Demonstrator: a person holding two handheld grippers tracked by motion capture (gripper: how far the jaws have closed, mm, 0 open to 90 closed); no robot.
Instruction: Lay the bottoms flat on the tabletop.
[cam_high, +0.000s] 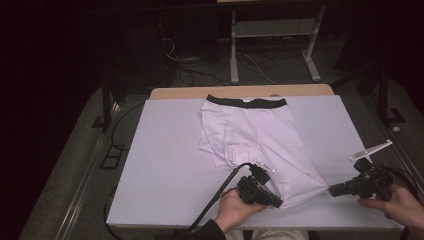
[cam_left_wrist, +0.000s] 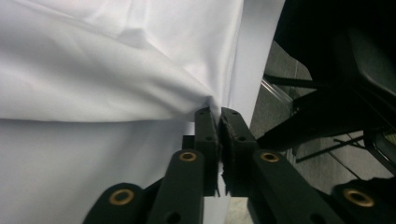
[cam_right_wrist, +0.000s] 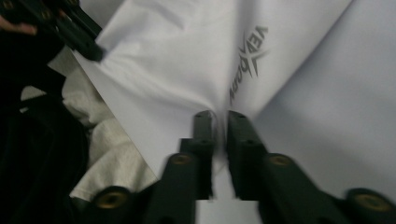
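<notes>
White boxer shorts (cam_high: 250, 130) with a black waistband (cam_high: 247, 102) lie flat on the white table cover (cam_high: 165, 150), waistband at the far side. My left gripper (cam_high: 276, 202) sits at the near hem of the right leg. In the left gripper view its jaws (cam_left_wrist: 219, 112) are shut on a pinch of the white cloth (cam_left_wrist: 116, 79). My right gripper (cam_high: 331, 190) is at the same leg's right corner. In the right gripper view its jaws (cam_right_wrist: 220, 114) stand slightly apart with the hem between them, near a grey printed logo (cam_right_wrist: 250, 56). The left gripper (cam_right_wrist: 95, 53) also shows there at top left.
The wooden table edge (cam_high: 240, 91) runs behind the cover. A desk frame (cam_high: 272, 30) and loose cables (cam_high: 200, 70) are on the dark floor beyond. Bare cover spreads left of the shorts. The person's light trousers (cam_right_wrist: 112, 158) lie below the near edge.
</notes>
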